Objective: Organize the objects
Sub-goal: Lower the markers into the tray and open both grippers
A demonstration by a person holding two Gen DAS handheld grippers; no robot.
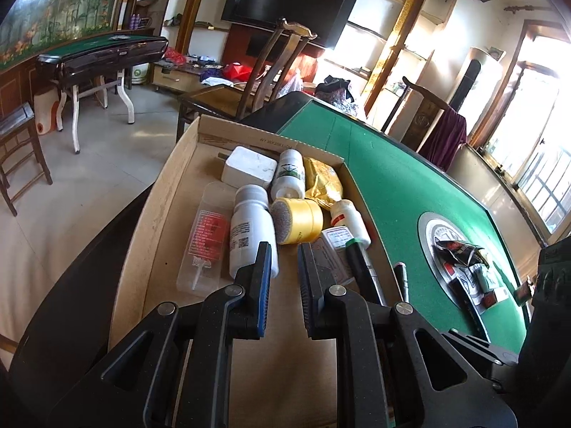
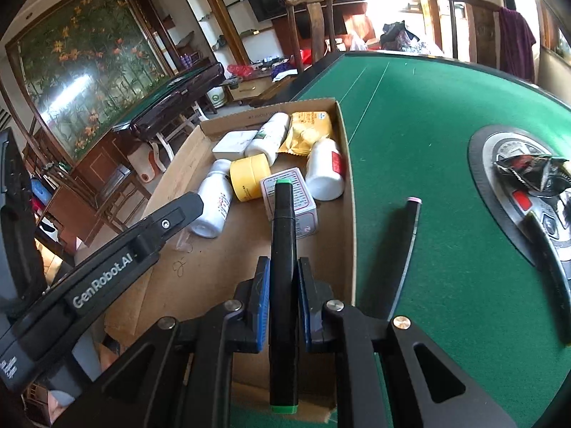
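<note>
A shallow cardboard box point(image 1: 171, 192) point(image 2: 348, 164) lies on the green table. It holds white bottles point(image 1: 251, 228) point(image 2: 214, 203), a yellow tape roll point(image 1: 298, 219) point(image 2: 249, 176), a gold packet point(image 1: 323, 178) point(image 2: 308, 132), a white block point(image 1: 249, 167) and a small printed carton point(image 2: 298, 196). My right gripper point(image 2: 282, 274) is shut on a black marker with green ends point(image 2: 283, 249), held over the box; the marker shows in the left wrist view point(image 1: 362, 267). My left gripper point(image 1: 283, 260) is open and empty above the box floor, and it shows in the right wrist view point(image 2: 178, 214).
A second black pen point(image 2: 412, 221) point(image 1: 401, 274) lies on the green felt point(image 2: 428, 107) right of the box. The table's round centre panel point(image 2: 499, 178) point(image 1: 439, 249) holds crumpled packets. Wooden chairs point(image 2: 314, 18) stand at the far edge.
</note>
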